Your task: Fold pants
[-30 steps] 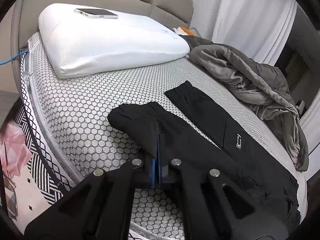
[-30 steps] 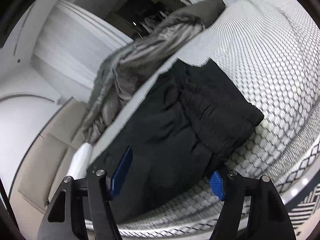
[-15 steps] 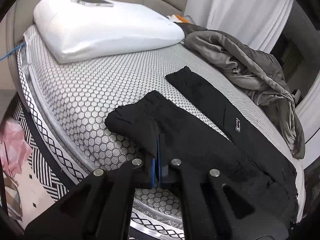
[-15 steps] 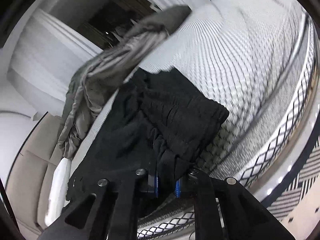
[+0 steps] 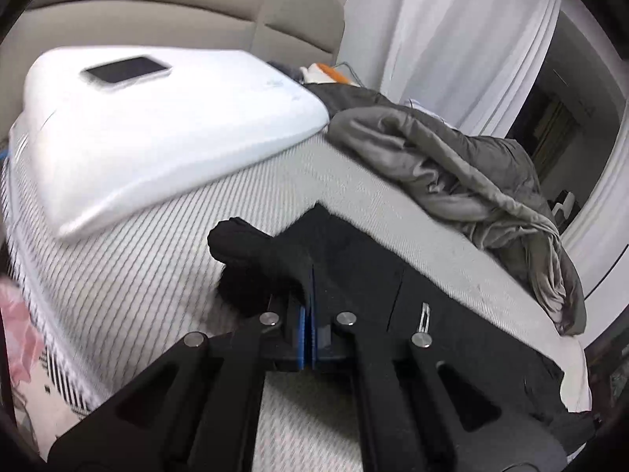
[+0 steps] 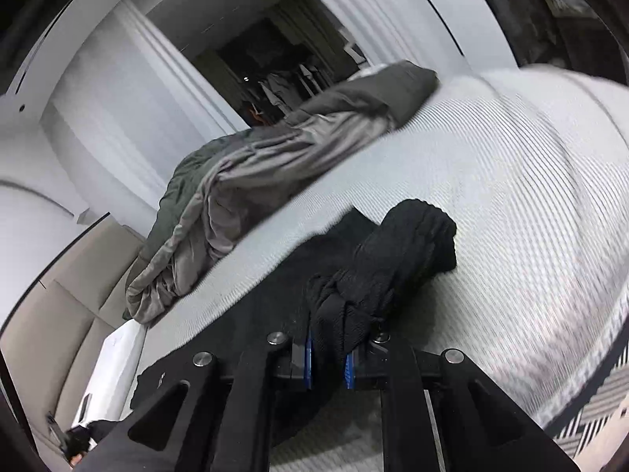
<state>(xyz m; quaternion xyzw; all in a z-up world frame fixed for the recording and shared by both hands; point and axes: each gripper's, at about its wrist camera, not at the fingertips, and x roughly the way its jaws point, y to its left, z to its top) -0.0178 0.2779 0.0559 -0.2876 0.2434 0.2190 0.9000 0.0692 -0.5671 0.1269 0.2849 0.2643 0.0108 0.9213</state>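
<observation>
Black pants [image 5: 393, 295] lie on the white patterned mattress [image 5: 137, 275]. My left gripper [image 5: 307, 326] is shut on the near leg's cuff end, which bunches up and lifts off the bed at the left [image 5: 243, 244]. The far leg with a small white label [image 5: 424, 316] lies flat. My right gripper [image 6: 328, 358] is shut on the bunched ribbed waistband [image 6: 401, 251], also raised above the mattress [image 6: 511, 196]. The rest of the pants [image 6: 243, 338] hangs down between both grippers.
A white pillow [image 5: 157, 129] with a phone [image 5: 125, 69] on it lies at the head of the bed. A grey blanket [image 5: 471, 173] is heaped along the far side, also in the right wrist view [image 6: 255, 165]. Beige headboard [image 5: 177, 11] behind; patterned rug [image 6: 589, 405] beside the bed.
My right gripper has shut on the waistband. Both grippers have lifted their ends of the pants off the mattress, and both views blur with motion.
</observation>
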